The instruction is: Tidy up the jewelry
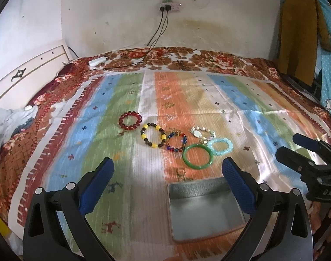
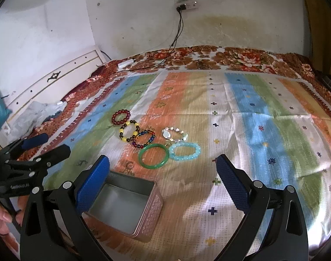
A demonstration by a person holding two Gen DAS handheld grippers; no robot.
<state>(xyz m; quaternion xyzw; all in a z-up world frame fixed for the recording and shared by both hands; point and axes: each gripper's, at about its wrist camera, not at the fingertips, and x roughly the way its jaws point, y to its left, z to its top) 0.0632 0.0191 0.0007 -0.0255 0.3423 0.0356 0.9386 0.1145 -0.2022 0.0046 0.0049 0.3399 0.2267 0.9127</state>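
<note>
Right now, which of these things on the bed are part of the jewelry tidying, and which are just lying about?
Part of the job:
red bead bracelet
yellow and dark bead bracelet
multicolored bead bracelet
white shell bracelet
light blue bead bracelet
green bangle
open metal tin

Just lying about:
white charger
black cables
crumpled grey cloth

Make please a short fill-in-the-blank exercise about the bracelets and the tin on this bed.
1. The number of bracelets lying on the striped cloth is ____.
2. The green bangle touches the light ____ bead bracelet.
3. The metal tin has no lid and is ____ inside.
4. Both the left claw and the right claw are ____.

Missing words: six; blue; empty; open
</note>
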